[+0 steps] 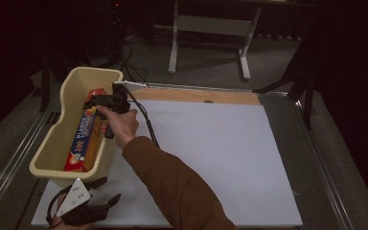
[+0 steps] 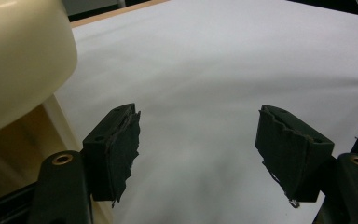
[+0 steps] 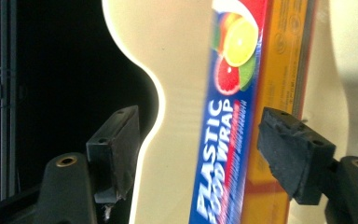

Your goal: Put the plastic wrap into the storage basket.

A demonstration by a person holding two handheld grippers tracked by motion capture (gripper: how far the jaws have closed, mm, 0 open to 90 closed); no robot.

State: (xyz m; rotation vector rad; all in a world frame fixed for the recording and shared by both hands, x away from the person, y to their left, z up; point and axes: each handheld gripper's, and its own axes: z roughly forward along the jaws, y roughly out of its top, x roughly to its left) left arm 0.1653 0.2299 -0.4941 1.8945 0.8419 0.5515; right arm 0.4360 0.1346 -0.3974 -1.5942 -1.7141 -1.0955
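A box of plastic food wrap [image 1: 85,139] is seen lying lengthwise inside a cream plastic tub [image 1: 52,143] at the left of the high view, its far end propped toward the tub's upper rim. The right gripper [image 1: 95,103] is held above that far end, near the upper left of the frame, by a hand [image 1: 120,125] in a brown sleeve [image 1: 177,187]. In the right gripper view, the jaws are spread wide; the box runs up the frame between them, close to the right-hand pad, with no pressing contact that can be made out. The left gripper [image 1: 108,191] is found at the lower left of the high view, just below the tub. In the left gripper view, its jaws are released and stand wide apart over the white sheet [image 2: 223,70], with nothing between them.
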